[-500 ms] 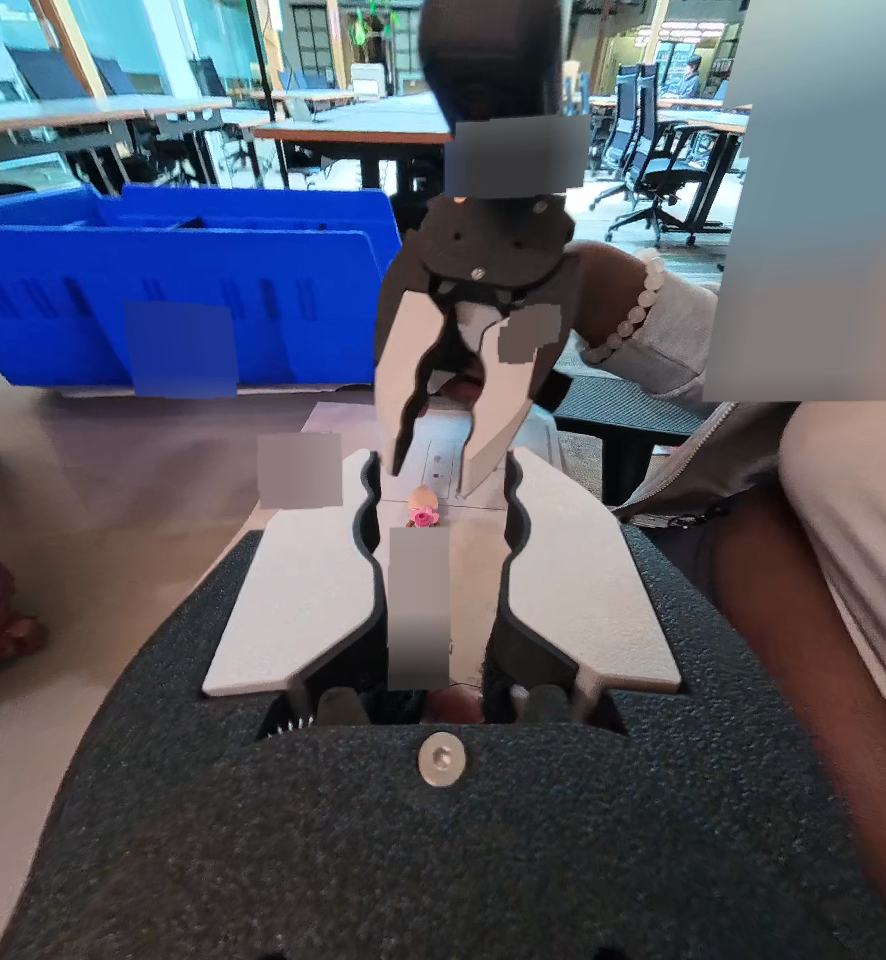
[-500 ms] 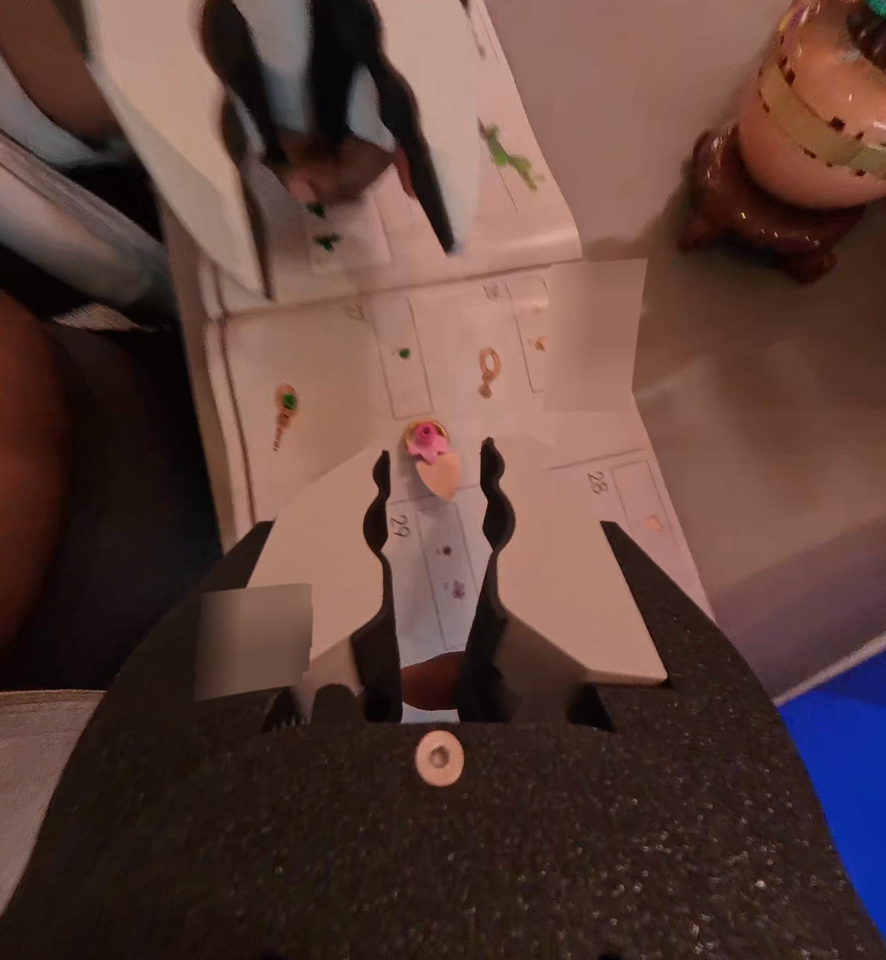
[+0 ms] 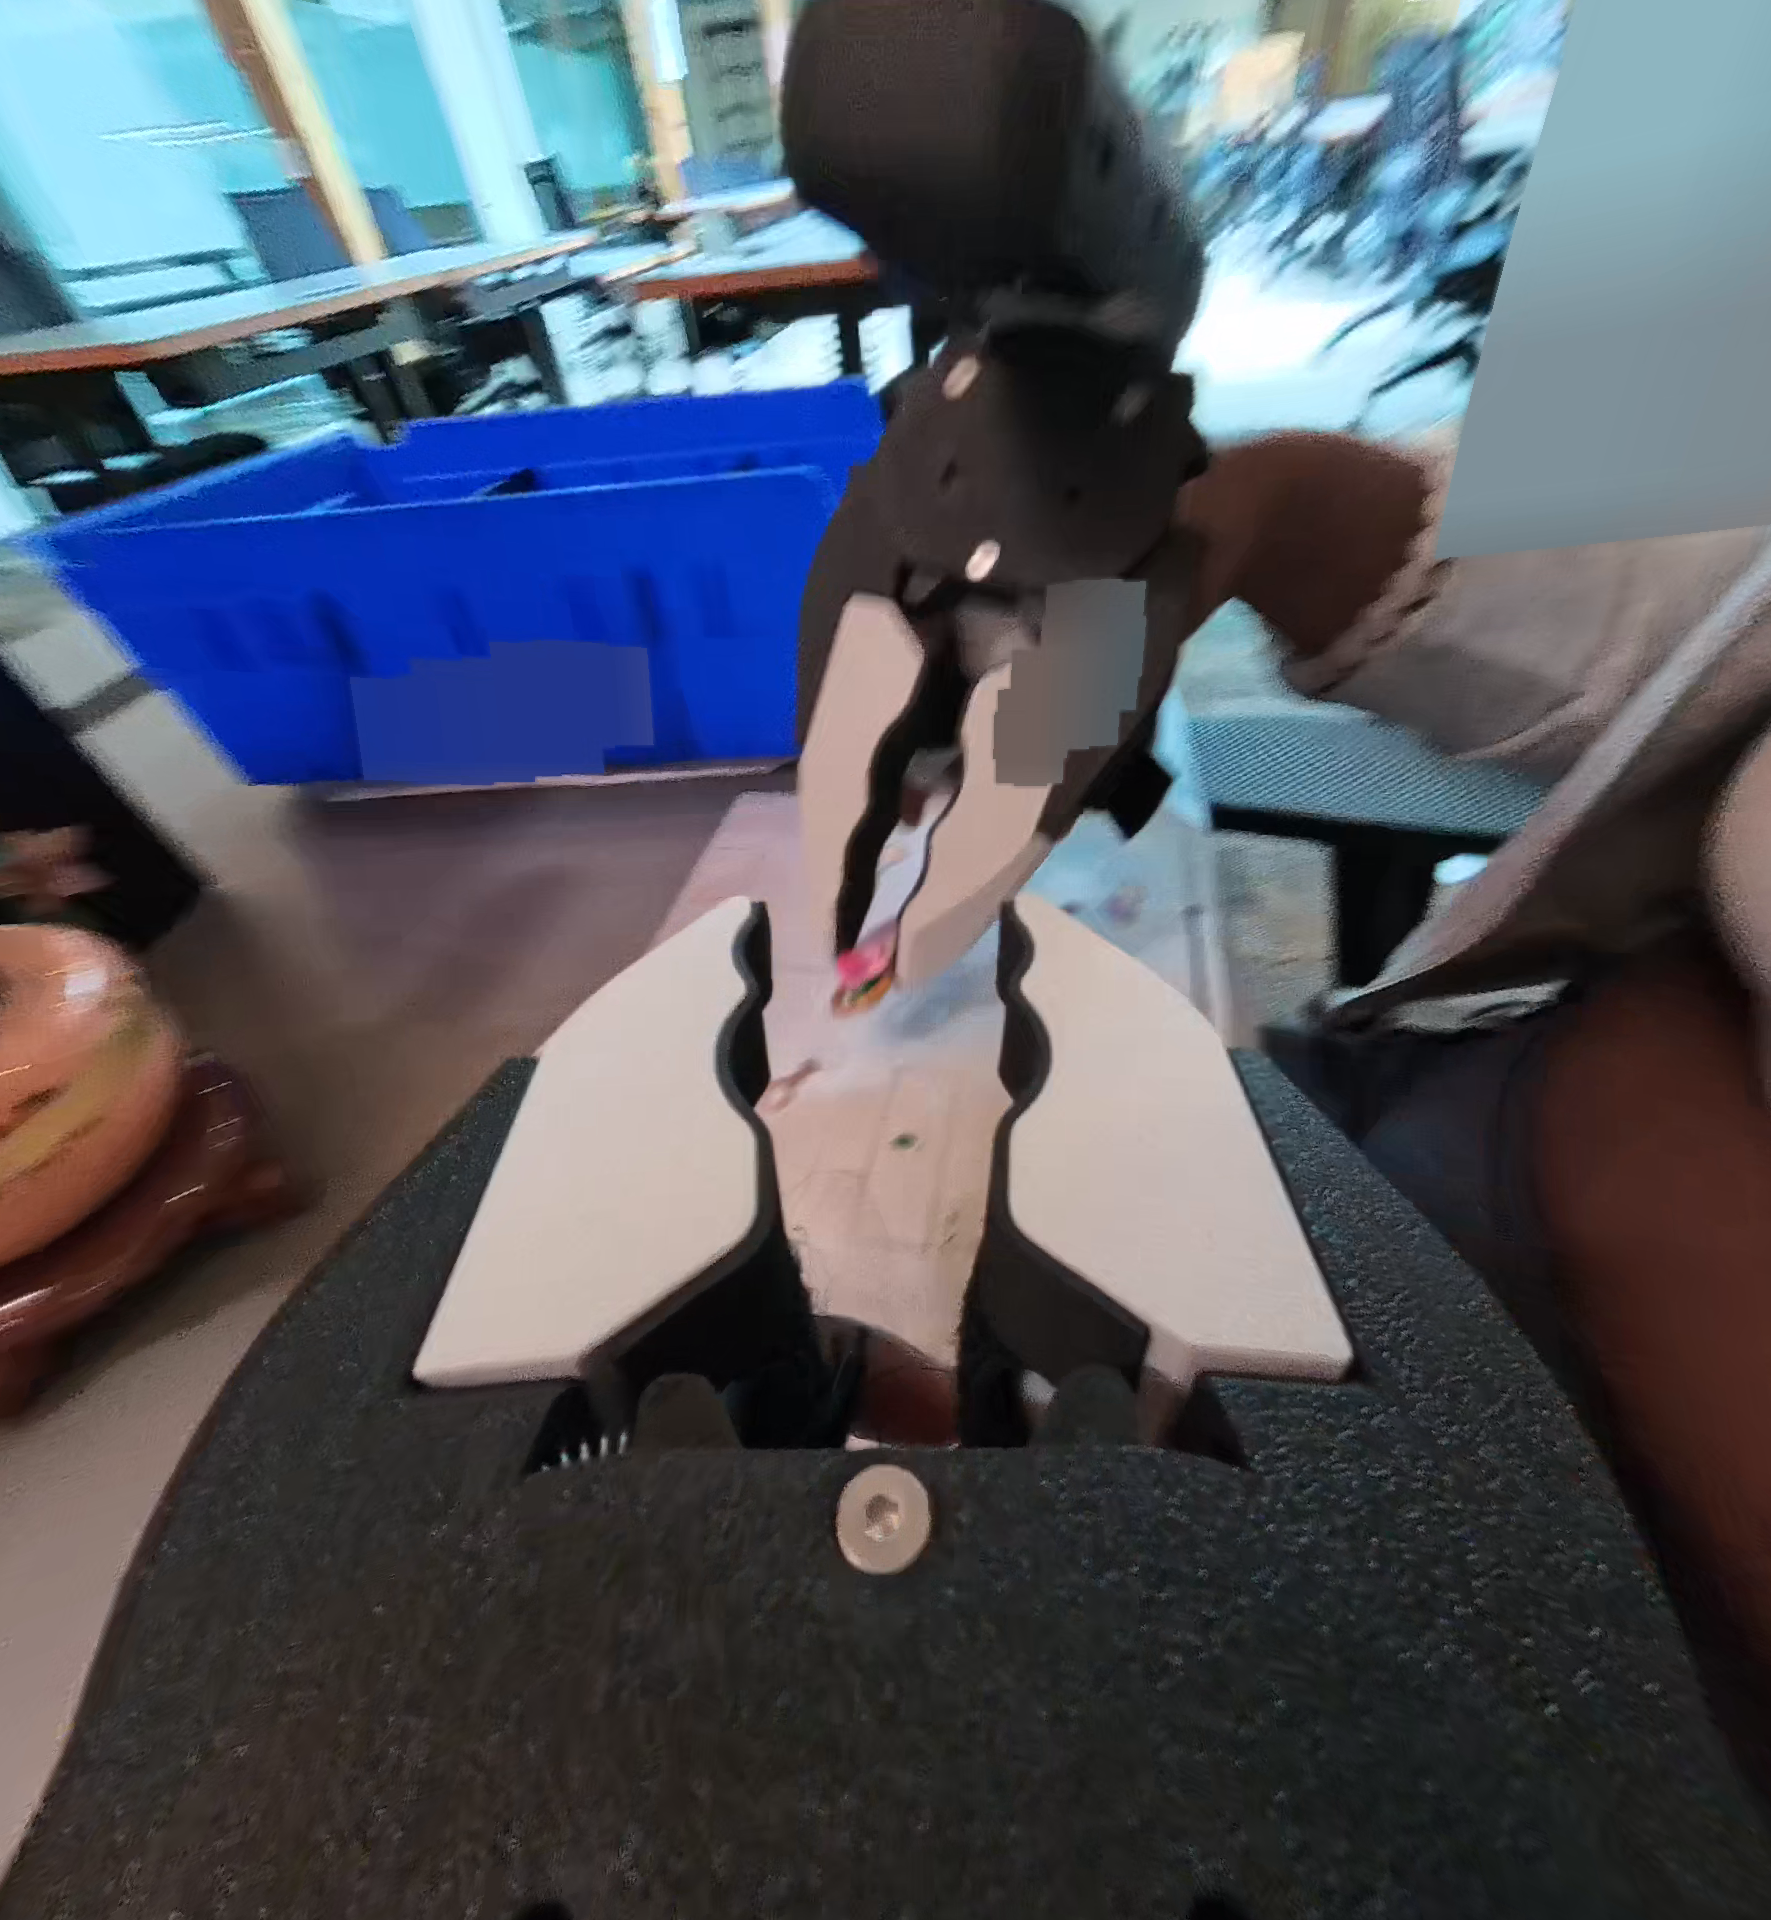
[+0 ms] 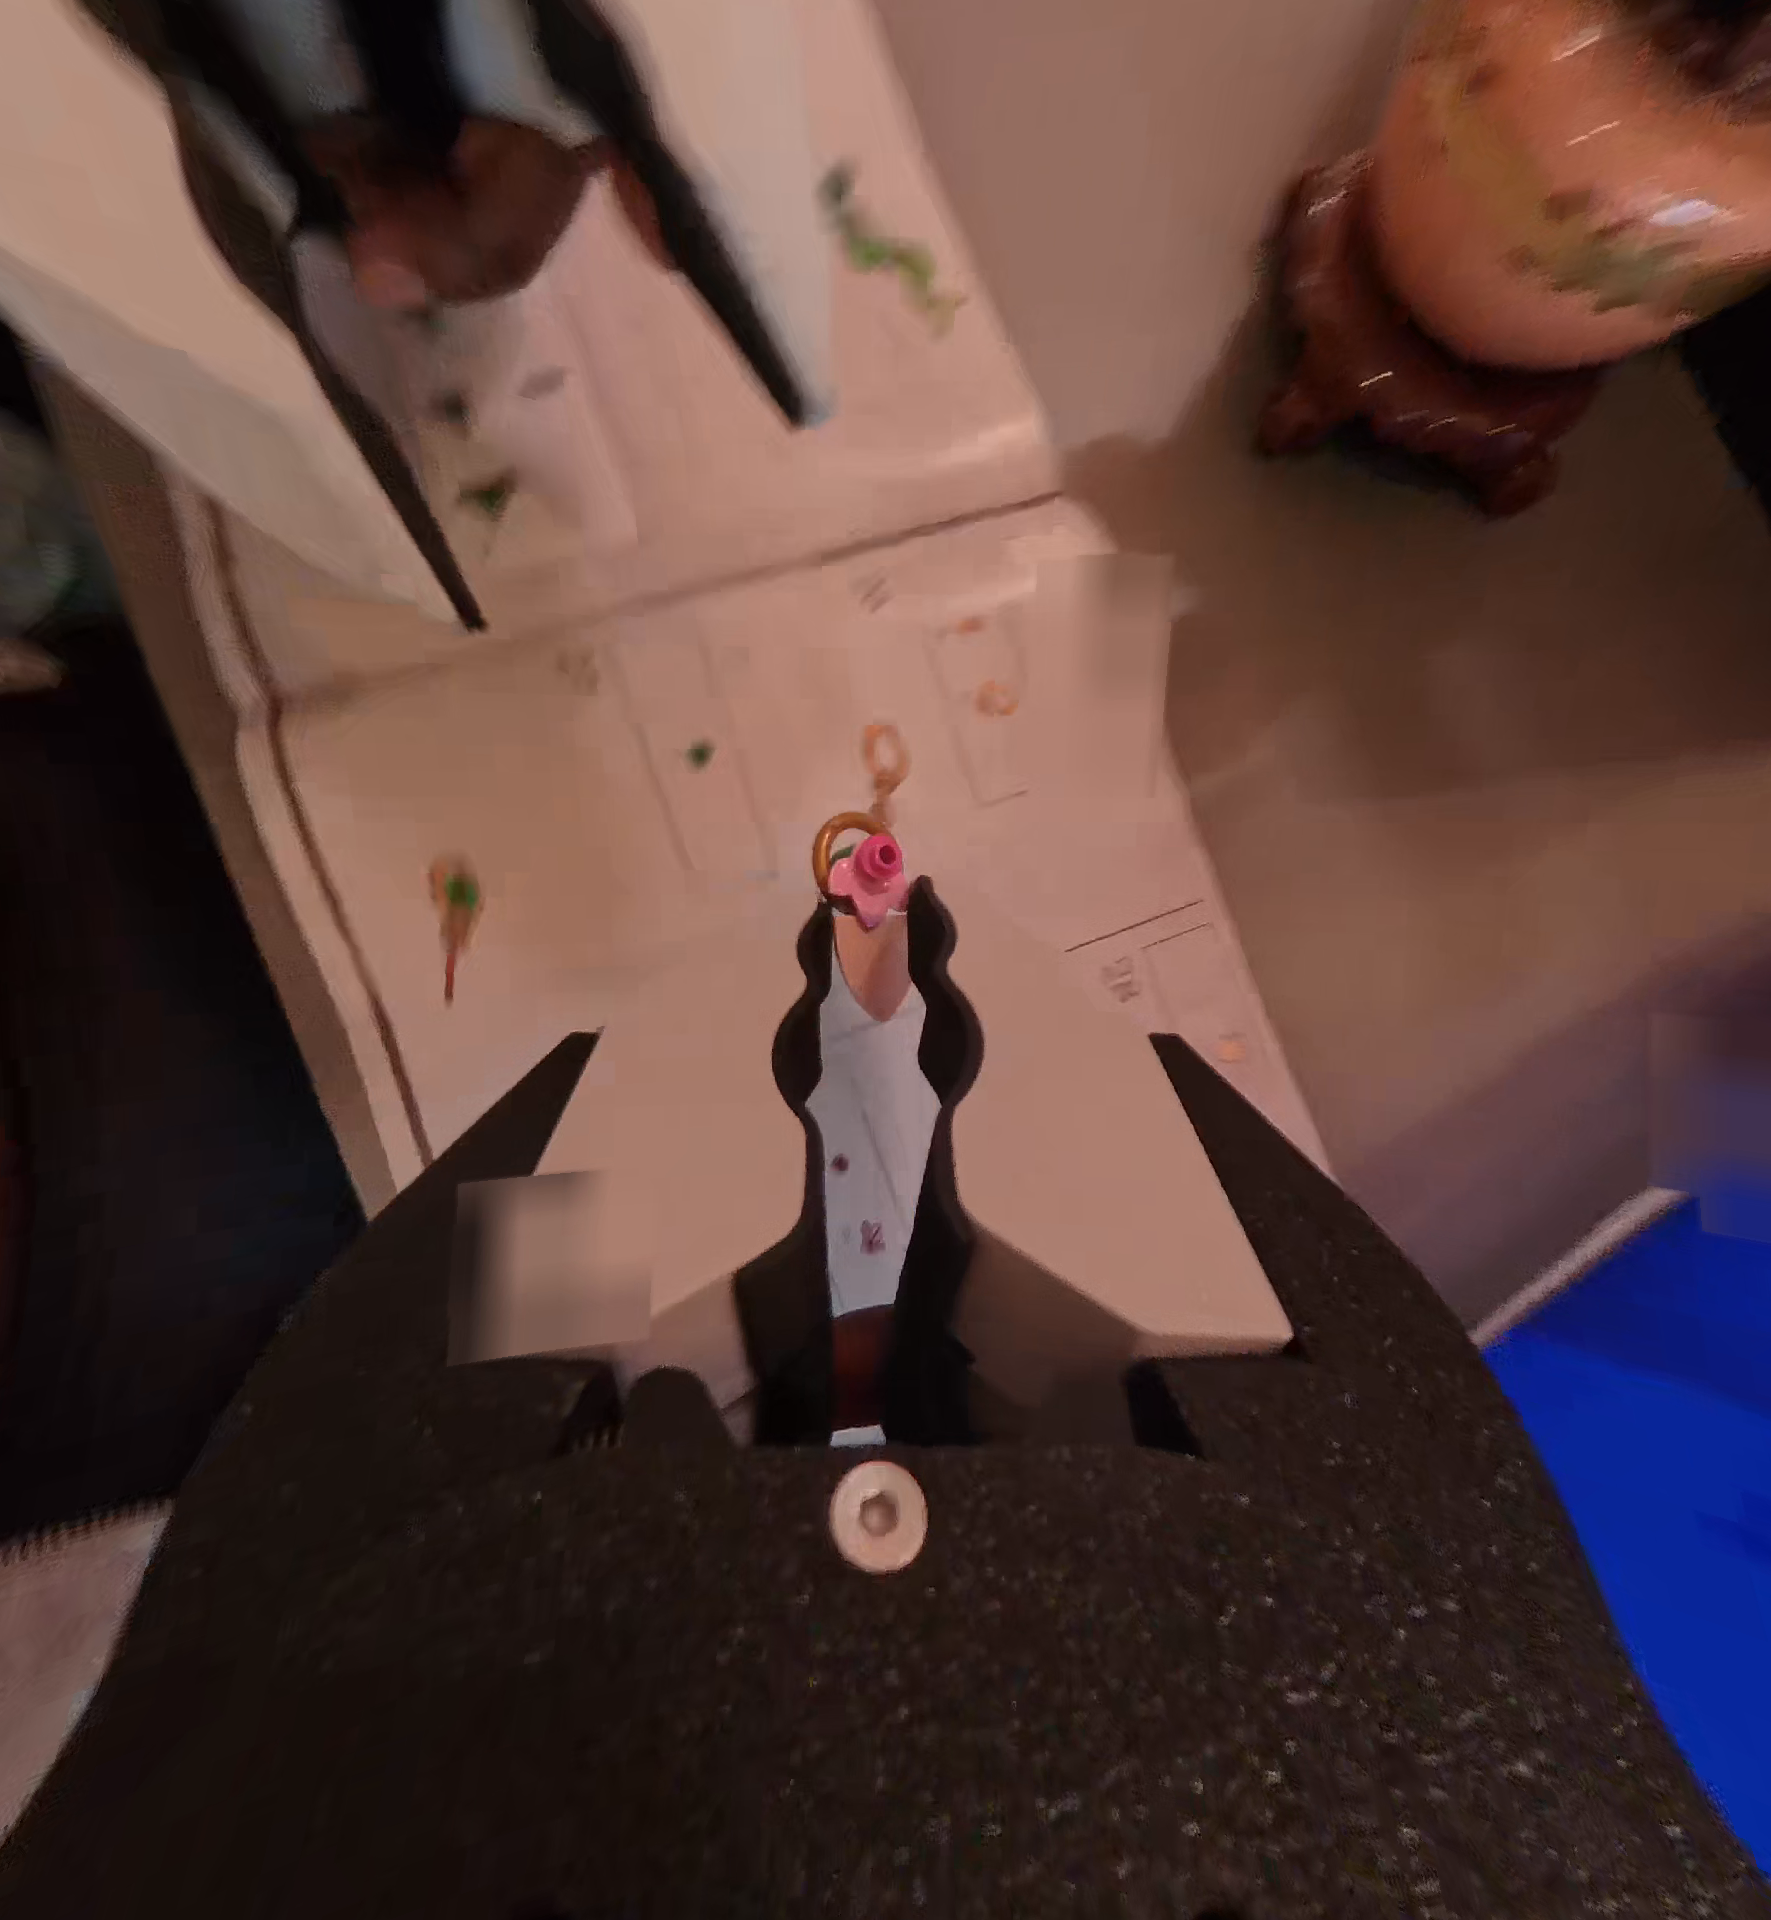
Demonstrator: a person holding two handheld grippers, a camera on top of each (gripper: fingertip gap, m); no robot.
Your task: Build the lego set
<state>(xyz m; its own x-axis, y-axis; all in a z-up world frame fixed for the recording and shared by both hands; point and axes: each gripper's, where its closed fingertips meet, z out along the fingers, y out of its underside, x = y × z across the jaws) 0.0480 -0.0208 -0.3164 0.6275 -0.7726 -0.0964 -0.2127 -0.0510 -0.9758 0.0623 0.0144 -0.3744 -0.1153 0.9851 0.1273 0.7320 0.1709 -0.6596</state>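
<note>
On my left wrist view, my left gripper [image 3: 881, 1039] stands wide apart with nothing between its white fingers [image 3: 642, 1153]. Through the gap I see the open instruction booklet [image 3: 891, 1164] lying on the grey table [image 3: 361, 966]. Just beyond my fingertips the right gripper [image 3: 876, 951] points down at the booklet, its tips pinched on a small pink-flowered lego piece [image 3: 865, 971]. A blue bin [image 3: 465, 613] stands along the table's far edge, and a peach-coloured pot on a brown base [image 3: 39, 1132] sits toward the left edge. The picture is blurred.

On my right wrist view, my right gripper [image 4: 876, 914] is closed nearly all the way, clamped on the lego piece [image 4: 865, 894]: a pink flower with a gold ring behind it and a pale tapered part running back between the fingers. It hangs over the middle of the booklet [image 4: 569, 831]. The left gripper [image 4: 445, 260] shows blurred at the booklet's far side. The pot [image 4: 1546, 208] stands beside the booklet's far right corner.
</note>
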